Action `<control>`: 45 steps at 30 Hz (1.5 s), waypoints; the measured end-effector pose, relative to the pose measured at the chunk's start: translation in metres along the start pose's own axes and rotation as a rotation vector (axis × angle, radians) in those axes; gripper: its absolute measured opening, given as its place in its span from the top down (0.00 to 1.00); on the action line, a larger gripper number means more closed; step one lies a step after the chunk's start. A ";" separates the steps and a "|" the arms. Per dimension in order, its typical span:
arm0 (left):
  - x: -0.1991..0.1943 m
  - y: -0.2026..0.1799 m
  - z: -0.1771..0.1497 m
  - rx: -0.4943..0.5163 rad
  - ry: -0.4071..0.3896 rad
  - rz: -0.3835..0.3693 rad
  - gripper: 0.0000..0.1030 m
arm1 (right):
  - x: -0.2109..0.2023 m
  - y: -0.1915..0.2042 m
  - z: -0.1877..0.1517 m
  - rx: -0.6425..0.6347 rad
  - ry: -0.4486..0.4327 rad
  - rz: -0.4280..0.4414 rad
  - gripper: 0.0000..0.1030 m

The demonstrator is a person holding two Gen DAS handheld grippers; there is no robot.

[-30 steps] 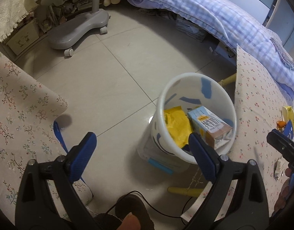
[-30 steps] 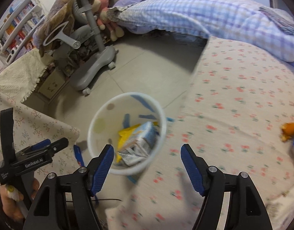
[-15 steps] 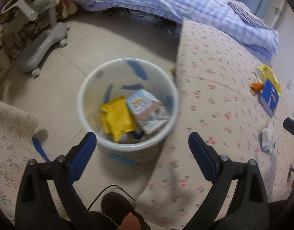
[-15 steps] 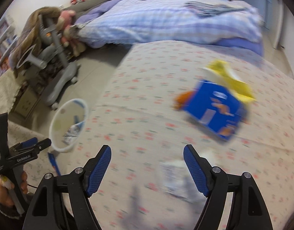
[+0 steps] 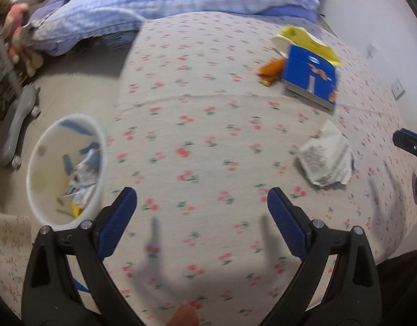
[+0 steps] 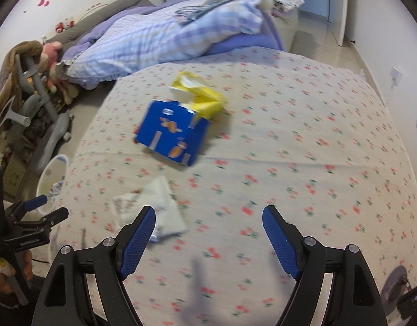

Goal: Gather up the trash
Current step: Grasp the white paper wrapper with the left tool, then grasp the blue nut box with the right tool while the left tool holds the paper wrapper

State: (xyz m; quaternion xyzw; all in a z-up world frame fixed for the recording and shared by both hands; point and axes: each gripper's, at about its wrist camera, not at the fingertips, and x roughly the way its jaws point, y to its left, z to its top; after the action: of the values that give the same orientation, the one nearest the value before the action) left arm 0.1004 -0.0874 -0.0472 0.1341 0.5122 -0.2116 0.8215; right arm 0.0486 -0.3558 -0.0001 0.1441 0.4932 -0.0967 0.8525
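A white bin (image 5: 64, 168) with cartons and a yellow wrapper inside stands on the floor left of a flowered table (image 5: 208, 114); it also shows in the right wrist view (image 6: 52, 176). On the table lie a blue carton (image 5: 310, 78) (image 6: 171, 133), a yellow wrapper (image 5: 307, 39) (image 6: 201, 95), an orange scrap (image 5: 270, 70) and a crumpled white paper (image 5: 328, 157) (image 6: 156, 203). My left gripper (image 5: 203, 209) is open and empty above the table. My right gripper (image 6: 208, 231) is open and empty, just right of the crumpled paper.
A bed with a blue checked quilt (image 6: 165, 35) runs behind the table. A grey chair base (image 5: 12, 125) and soft toys (image 6: 53, 54) stand on the floor at the left. A second flowered cloth (image 5: 7, 241) lies at the lower left.
Both grippers have swung right, from over the bin to over the table. The bin has slid to the left edge of both views. The carton, wrapper and paper have come closer.
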 end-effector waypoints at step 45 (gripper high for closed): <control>0.009 -0.010 0.048 -0.084 -0.021 -0.190 0.48 | 0.043 -0.009 0.047 0.062 0.007 0.013 0.20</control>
State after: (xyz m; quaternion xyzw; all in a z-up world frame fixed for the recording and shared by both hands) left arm 0.1372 -0.1190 -0.0339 0.0482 0.5225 -0.2684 0.8079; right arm 0.1055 -0.3809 -0.0170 0.1738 0.4918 -0.1061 0.8465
